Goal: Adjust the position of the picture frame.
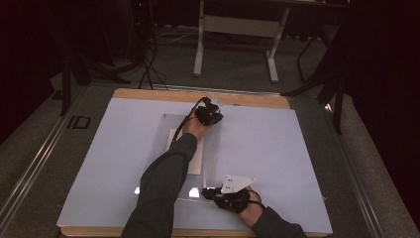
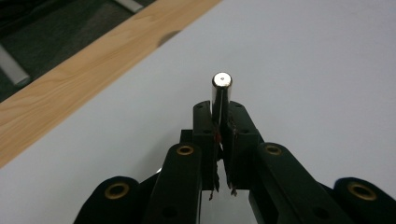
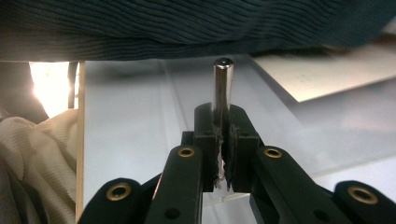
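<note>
Near the far wooden table edge [image 1: 148, 94], over the white sheet [image 1: 277, 148]: left gripper [image 2: 219, 122], jaws pinching a short shiny metal cylinder [image 2: 221, 91] that juts beyond the tips. Forearm in a dark sleeve [image 1: 163, 183] stretched across a clear plastic panel [image 1: 210, 148] and pale paper [image 1: 197, 161]. Low at the near edge: right gripper [image 3: 221, 122], jaws clamped on a second upright metal pin [image 3: 222, 84], sleeve just beyond it.

I scanned the high view and picked out one mark: the dark characters "ID" [image 1: 78, 122] stood on the grey floor just left of the wooden-edged table [image 1: 148, 94]. I could read nothing else anywhere.
</note>
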